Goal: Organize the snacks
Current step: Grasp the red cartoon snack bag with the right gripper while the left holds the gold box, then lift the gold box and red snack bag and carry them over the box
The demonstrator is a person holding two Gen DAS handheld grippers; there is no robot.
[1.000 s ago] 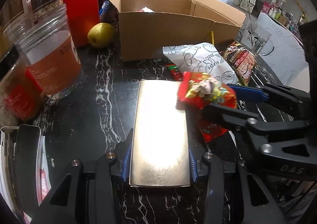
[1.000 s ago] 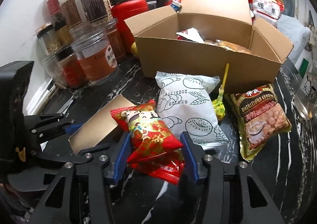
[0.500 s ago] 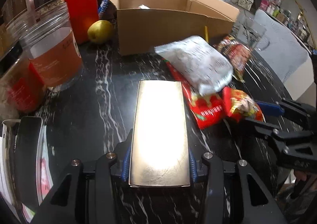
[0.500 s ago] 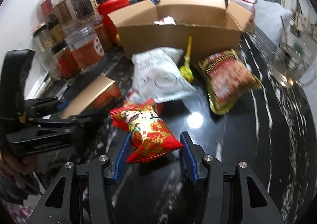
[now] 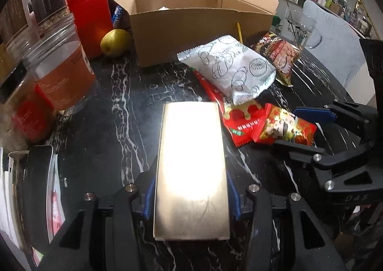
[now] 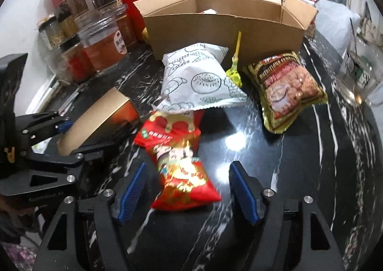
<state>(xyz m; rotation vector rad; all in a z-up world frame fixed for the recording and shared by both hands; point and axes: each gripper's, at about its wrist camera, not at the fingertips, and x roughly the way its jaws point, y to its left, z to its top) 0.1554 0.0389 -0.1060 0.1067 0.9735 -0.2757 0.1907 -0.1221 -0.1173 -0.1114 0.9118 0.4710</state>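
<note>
My left gripper is shut on a flat gold box, held low over the black marble table; the box also shows in the right wrist view. My right gripper is open, its blue pads either side of a red and gold snack packet that lies loose between them on the table. That packet shows in the left wrist view. A red flat packet, a white pastry bag, a cereal bag and a lollipop lie before the open cardboard box.
Several jars and a red canister stand at the left, with a yellow pear beside the cardboard box. A glass cup stands at the right. A phone lies at the left edge.
My right gripper has opened and let go of the red and gold packet, which now lies on the table. The white bag has settled back down. The left gripper still holds the gold box.
</note>
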